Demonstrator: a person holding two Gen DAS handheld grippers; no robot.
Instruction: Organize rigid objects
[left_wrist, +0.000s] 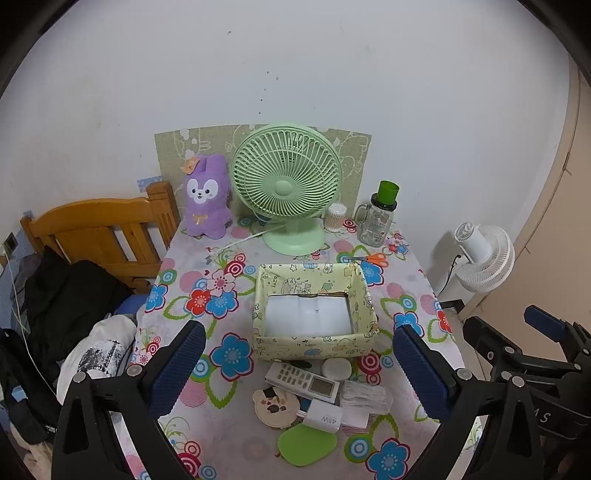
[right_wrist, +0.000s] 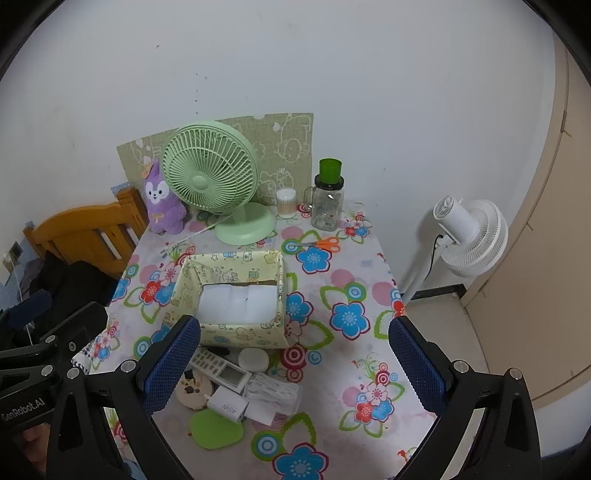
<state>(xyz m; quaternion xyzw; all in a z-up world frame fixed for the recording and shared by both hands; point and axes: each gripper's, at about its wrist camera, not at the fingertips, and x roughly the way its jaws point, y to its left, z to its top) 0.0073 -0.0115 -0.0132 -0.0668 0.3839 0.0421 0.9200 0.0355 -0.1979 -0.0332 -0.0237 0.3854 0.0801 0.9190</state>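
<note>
A pale yellow patterned box (left_wrist: 314, 347) (right_wrist: 240, 338) with a white bottom stands open mid-table. In front of it lie a white remote (left_wrist: 301, 381) (right_wrist: 221, 371), a white round puck (left_wrist: 335, 369) (right_wrist: 253, 360), a 45W white charger (left_wrist: 325, 417) (right_wrist: 227, 404), a bagged white cable (left_wrist: 365, 397) (right_wrist: 273, 393), a bear-print compact (left_wrist: 275, 406) (right_wrist: 194, 391) and a flat green oval (left_wrist: 307, 445) (right_wrist: 216, 428). My left gripper (left_wrist: 301, 362) is open above them. My right gripper (right_wrist: 295, 354) is open, to their right.
A green desk fan (left_wrist: 286, 184) (right_wrist: 210, 177), purple plush (left_wrist: 207, 199), cotton-swab jar (left_wrist: 335, 218), glass jar with green cup (left_wrist: 376, 221) and orange scissors (left_wrist: 371, 258) stand at the back. A wooden bed frame (left_wrist: 99, 232) is left; a white floor fan (right_wrist: 469, 232) right.
</note>
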